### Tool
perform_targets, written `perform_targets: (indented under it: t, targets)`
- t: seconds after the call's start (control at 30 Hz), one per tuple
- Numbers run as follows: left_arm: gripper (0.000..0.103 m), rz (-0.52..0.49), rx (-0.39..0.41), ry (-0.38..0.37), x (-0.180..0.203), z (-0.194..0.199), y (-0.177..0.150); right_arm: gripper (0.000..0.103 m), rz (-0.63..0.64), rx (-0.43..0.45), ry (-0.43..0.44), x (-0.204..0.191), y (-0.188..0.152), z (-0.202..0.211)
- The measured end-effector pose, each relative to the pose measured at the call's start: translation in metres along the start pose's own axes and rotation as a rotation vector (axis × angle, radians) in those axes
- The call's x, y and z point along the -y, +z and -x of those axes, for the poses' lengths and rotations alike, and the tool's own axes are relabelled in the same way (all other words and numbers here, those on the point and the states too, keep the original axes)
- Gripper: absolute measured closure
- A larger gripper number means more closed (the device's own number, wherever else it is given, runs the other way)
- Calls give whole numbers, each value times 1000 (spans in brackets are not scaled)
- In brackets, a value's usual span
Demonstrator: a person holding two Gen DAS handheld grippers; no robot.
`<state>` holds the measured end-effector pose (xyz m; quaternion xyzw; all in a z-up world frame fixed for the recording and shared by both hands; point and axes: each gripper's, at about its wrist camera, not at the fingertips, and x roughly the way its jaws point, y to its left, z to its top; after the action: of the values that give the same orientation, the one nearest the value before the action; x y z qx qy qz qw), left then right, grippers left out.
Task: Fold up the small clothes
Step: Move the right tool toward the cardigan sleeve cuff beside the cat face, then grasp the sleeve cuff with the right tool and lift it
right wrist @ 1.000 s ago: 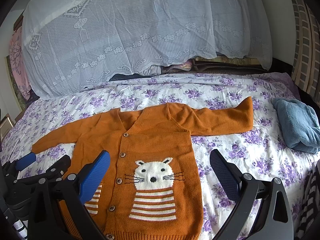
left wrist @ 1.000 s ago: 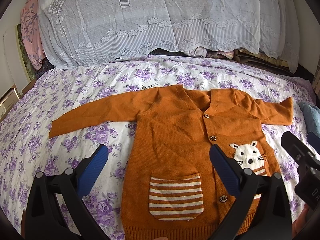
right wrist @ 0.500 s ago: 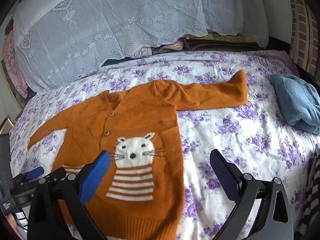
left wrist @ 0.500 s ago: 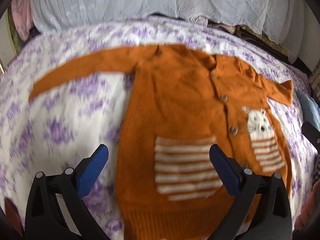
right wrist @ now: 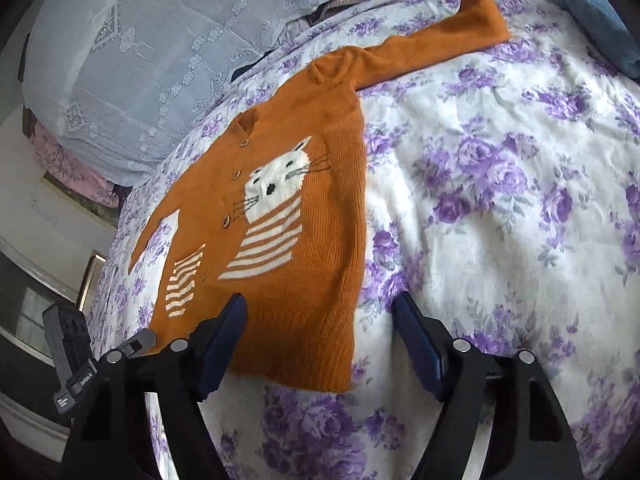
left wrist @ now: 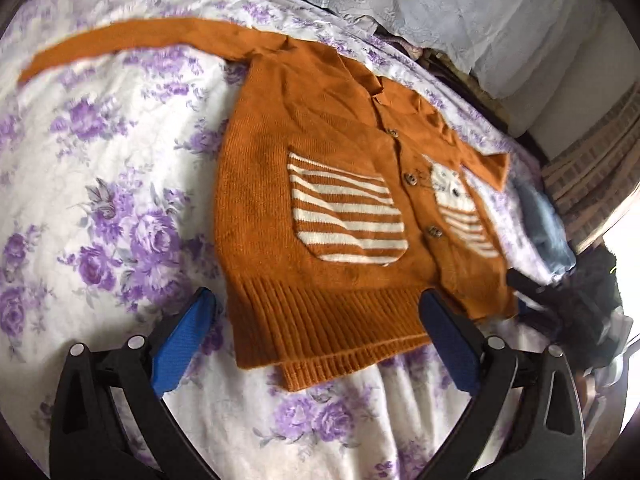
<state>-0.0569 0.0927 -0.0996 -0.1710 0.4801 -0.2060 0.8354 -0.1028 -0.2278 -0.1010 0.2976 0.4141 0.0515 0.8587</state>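
Both grippers have dropped closer to the orange cardigan (left wrist: 320, 208) than they were a second ago, when each looked across the whole garment from farther back. The left gripper (left wrist: 316, 340) is spread wide and grips nothing, its blue pads (left wrist: 182, 344) straddling the ribbed hem (left wrist: 320, 328) at the cardigan's lower left corner; whether they touch the knit is hard to say. The right gripper (right wrist: 320, 340) is likewise released, one finger over the hem near the lower right corner and the other over bare bedspread beside it. The cardigan lies flat and buttoned on the purple-flowered bedspread (right wrist: 500, 208), sleeves out to either side, unchanged in its layout from the earlier frames; both views have tilted and closed in on the hem. The striped pocket (left wrist: 348, 216) sits just above the hem, and the white cat motif (right wrist: 276, 184) is on the other front panel beside the buttons. In the left view the cat motif is smeared by motion blur, and the right gripper's body at the cardigan's far edge is a dark blurred shape. A blue folded cloth (right wrist: 600, 20) beyond the right sleeve is cut off by the frame edge. The white lace cover (right wrist: 160, 40) past the collar hides whatever it drapes.
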Motion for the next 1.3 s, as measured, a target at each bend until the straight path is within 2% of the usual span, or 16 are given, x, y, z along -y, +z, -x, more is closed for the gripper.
perform_targets:
  t: [0.1, 0.13, 0.17, 0.23, 0.33, 0.43, 0.47, 0.5, 0.67, 0.8, 0.9, 0.93, 0.97, 1.03, 1.2, 1.3]
  targets:
    - [5, 112, -43, -146, -13, -1, 14, 34, 14, 0, -9, -5, 6, -6]
    - [5, 136, -62, -185, -16, -2, 16, 41, 22, -2, -7, -7, 8, -6]
    - [5, 140, -74, -198, -15, -4, 16, 51, 30, -4, -4, -9, 9, -7]
    - [7, 109, -94, -189, -11, -8, 15, 59, 28, -13, 11, -7, 11, -7]
    - [23, 94, -95, -177, -12, -6, 10, 73, 19, -22, 22, 1, 11, -5]
    - [68, 132, -130, -190, -19, -10, 9, 85, 24, -25, 29, 3, 9, -5]
    - [88, 151, -151, -212, -20, -16, 7, 87, 34, -24, 22, 2, 10, -5]
    - [95, 166, -172, -239, -20, -23, 5, 89, 48, -23, 15, 0, 10, -4]
    - [96, 100, -112, -180, -8, -1, -1, 94, 101, -26, 29, -7, 5, 21]
    - [95, 36, -144, -122, -9, 15, -15, 94, 163, -112, 4, -11, -20, 24]
    - [92, 23, -164, -80, -16, 9, -23, 89, 200, -148, -20, -7, -27, 18]
    - [91, 25, -157, -80, -16, 13, -22, 80, 184, -142, -20, -4, -19, 25]
    - [88, 11, -136, -62, -14, 21, -18, 69, 156, -108, -23, 0, -8, 34]
    - [80, -50, -52, 15, -4, 40, -8, 63, 95, 14, -34, 10, 23, 59]
    - [69, -114, 6, 26, 26, 35, 30, 63, -163, 247, -76, 76, 121, 66]
    - [69, -122, -1, 82, 49, 1, 49, 64, -341, 295, -75, 128, 154, 40]
